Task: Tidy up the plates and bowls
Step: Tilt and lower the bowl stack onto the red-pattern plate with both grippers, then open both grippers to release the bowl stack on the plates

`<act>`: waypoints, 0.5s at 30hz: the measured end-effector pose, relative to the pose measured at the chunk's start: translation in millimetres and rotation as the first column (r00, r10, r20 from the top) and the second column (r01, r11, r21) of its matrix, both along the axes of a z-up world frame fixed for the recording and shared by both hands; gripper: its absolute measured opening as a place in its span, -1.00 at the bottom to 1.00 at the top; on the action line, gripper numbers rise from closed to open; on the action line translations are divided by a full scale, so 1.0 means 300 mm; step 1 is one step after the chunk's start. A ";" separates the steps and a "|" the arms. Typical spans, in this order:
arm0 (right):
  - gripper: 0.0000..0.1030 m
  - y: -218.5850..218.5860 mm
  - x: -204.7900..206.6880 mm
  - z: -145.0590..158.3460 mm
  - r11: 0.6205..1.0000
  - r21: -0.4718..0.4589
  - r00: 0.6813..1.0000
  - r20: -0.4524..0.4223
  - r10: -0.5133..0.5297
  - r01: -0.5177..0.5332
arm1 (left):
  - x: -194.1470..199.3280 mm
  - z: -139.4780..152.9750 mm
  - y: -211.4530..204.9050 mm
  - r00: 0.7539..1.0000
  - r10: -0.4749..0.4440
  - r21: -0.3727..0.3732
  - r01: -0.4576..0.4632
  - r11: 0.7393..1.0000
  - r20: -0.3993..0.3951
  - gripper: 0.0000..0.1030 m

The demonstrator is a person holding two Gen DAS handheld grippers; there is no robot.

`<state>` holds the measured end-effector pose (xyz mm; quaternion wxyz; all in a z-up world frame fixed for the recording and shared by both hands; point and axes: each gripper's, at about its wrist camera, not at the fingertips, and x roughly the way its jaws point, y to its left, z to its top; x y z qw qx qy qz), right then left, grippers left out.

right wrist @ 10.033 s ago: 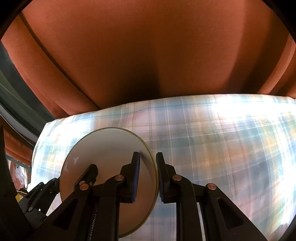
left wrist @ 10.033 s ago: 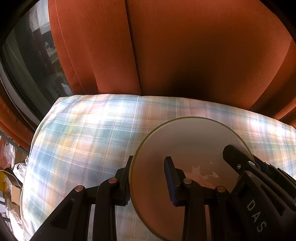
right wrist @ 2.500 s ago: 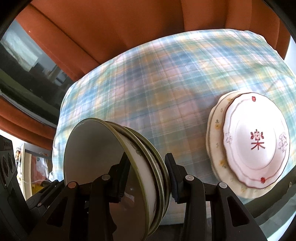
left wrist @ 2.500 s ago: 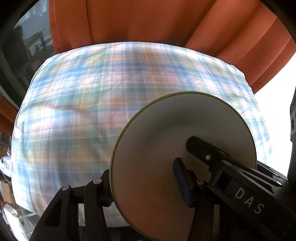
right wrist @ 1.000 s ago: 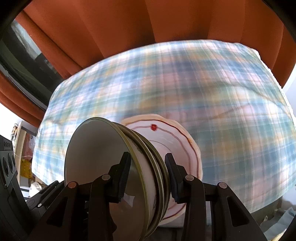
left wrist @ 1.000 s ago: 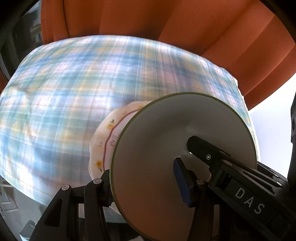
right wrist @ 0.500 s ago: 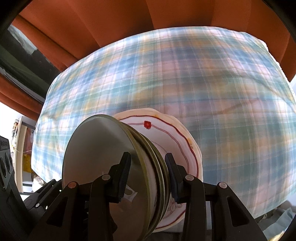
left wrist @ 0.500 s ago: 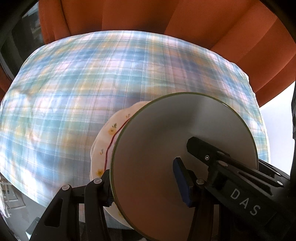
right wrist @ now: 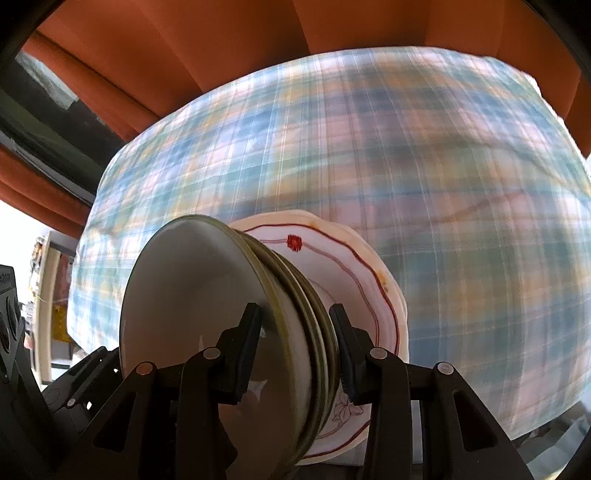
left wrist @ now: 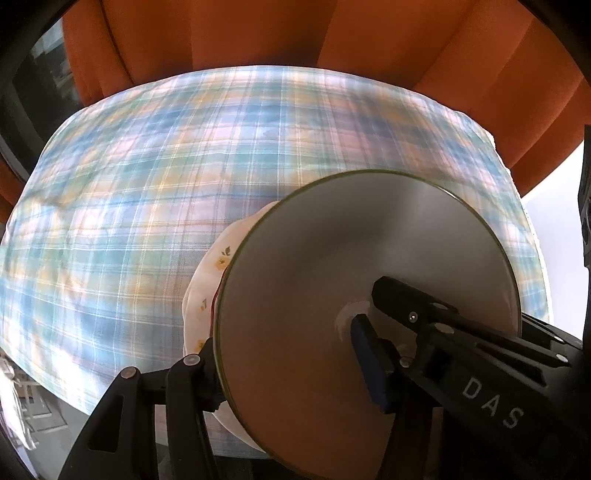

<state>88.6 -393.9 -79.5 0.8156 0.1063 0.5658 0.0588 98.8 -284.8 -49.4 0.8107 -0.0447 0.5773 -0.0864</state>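
A stack of green-rimmed dishes (left wrist: 369,251) is held from both sides. My left gripper (left wrist: 288,350) straddles its rim, one finger under it and the blue pad (left wrist: 369,369) inside the top dish; its jaws are opening, with the pad still against the dish. My right gripper (right wrist: 295,314) is shut on the opposite rim of the stack (right wrist: 192,295), and its black finger (left wrist: 406,306) shows in the left wrist view. Directly beneath lie floral plates (right wrist: 332,254) with a red-lined rim, also peeking out as floral plates (left wrist: 210,280). Whether the stack touches them I cannot tell.
A plaid tablecloth (left wrist: 184,147) in blue, pink and yellow covers the table (right wrist: 424,155). Orange curtains (left wrist: 332,33) hang close behind its far edge. A dark window frame (right wrist: 44,122) runs along the left. The table's near edge lies just below the plates.
Both grippers have brought the green-rimmed stack down over the floral plates, which are now more covered. The table looks nearer than a second ago.
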 end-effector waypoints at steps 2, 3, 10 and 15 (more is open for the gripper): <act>-0.05 -0.009 -0.011 -0.002 1.000 -0.002 1.000 -0.003 -0.020 0.020 | -0.011 0.008 0.002 1.000 -0.009 0.008 0.009 1.000 0.011 0.25; 0.00 -0.010 -0.018 0.000 1.000 -0.014 1.000 0.001 -0.027 0.027 | -0.017 0.013 0.005 1.000 -0.012 0.013 0.011 1.000 0.019 0.30; 0.40 -0.002 -0.075 0.060 0.990 -0.090 0.992 0.081 -0.098 0.106 | -0.033 0.085 0.058 0.990 -0.050 0.004 0.050 0.999 0.130 0.48; 0.40 0.023 -0.113 0.137 0.974 -0.121 0.969 0.182 -0.167 0.191 | -0.055 0.161 0.138 0.972 -0.056 -0.021 0.062 0.998 0.227 0.65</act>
